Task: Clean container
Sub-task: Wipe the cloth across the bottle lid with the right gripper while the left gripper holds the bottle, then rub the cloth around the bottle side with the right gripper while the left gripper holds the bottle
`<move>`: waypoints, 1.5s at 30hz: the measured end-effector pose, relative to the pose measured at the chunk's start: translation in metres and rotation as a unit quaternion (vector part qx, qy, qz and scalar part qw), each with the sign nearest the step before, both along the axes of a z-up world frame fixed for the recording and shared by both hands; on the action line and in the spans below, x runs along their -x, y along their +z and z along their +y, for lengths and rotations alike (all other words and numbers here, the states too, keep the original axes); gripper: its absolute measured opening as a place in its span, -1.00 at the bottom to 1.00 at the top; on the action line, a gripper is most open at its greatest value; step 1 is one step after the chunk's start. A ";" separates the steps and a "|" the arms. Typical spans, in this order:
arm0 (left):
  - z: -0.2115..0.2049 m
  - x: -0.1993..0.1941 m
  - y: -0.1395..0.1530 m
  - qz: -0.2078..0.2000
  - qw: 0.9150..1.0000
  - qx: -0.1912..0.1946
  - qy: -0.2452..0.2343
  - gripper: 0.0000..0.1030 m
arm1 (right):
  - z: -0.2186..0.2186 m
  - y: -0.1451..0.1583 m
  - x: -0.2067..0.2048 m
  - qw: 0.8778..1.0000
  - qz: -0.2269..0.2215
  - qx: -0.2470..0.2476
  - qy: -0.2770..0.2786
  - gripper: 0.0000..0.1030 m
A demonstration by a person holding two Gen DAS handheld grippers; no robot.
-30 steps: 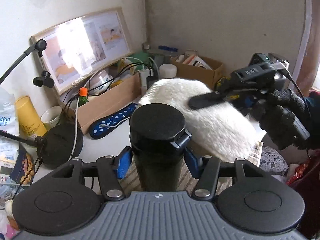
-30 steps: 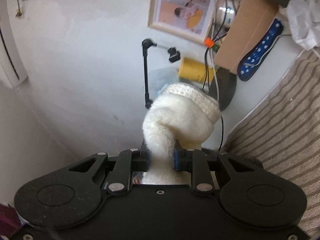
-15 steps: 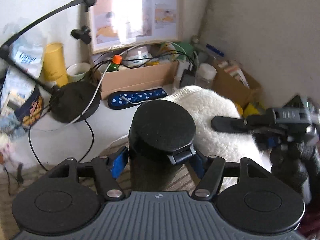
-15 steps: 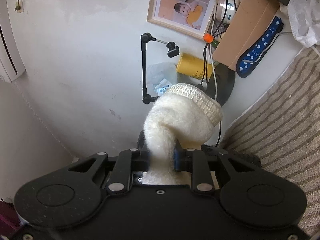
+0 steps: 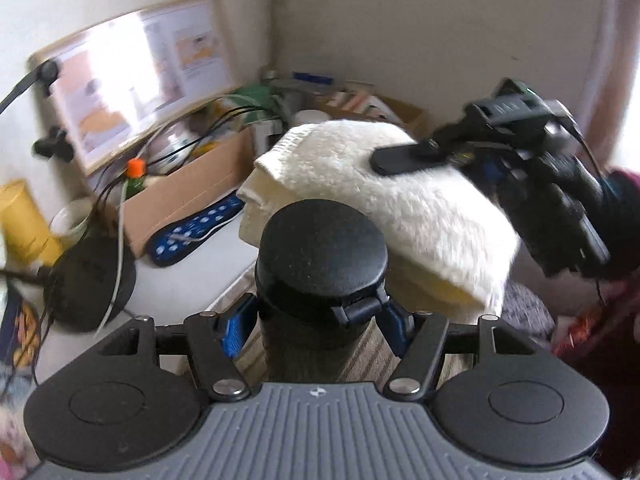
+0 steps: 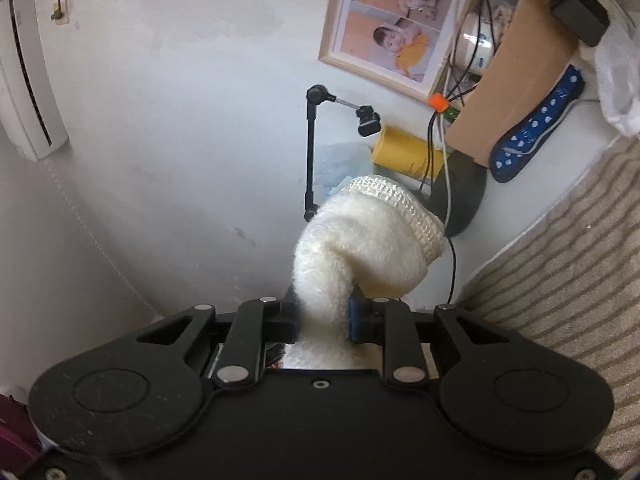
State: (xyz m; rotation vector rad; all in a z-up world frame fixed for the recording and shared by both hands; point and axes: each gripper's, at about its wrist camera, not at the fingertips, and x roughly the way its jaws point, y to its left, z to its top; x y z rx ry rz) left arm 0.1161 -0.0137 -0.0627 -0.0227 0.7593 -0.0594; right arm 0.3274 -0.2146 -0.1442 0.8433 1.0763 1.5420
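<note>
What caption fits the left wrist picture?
Left gripper clamps a black lidded flask while the right gripper holds a fluffy white cloth behind it.

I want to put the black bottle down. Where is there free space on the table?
Bare white table lies between the blue dotted strip, the round black stand base and the striped cloth. The striped cloth near the black bottle also looks free. Behind, the cardboard box, cables and yellow can crowd the wall.

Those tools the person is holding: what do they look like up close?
The left tool has a ribbed grey body, two round black discs, black linkage bars with silver rivets and blue finger pads. The right tool is all black, with the same discs, rivets and blue pads. A dark glove covers the hand behind it.
</note>
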 end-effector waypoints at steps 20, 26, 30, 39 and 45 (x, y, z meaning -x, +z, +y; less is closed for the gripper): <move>0.012 0.014 -0.003 -0.024 0.997 0.037 0.068 0.26 | 0.006 0.028 0.019 0.996 0.027 -0.081 0.000 -0.59; 0.023 0.027 -0.005 -0.028 0.996 0.053 0.065 0.26 | 0.024 -0.001 0.038 0.998 -0.017 0.057 -0.022 -0.59; 0.028 0.035 -0.008 -0.022 0.997 0.048 0.055 0.25 | 0.031 0.003 0.054 0.992 -0.063 0.103 -0.024 -0.59; 0.038 0.046 -0.013 -0.031 0.997 0.060 0.043 0.25 | 0.056 0.003 0.068 0.964 -0.164 0.209 -0.029 -0.59; 0.037 0.044 -0.014 -0.039 0.998 0.051 0.024 0.25 | 0.065 -0.009 0.066 0.935 -0.208 0.285 -0.027 -0.59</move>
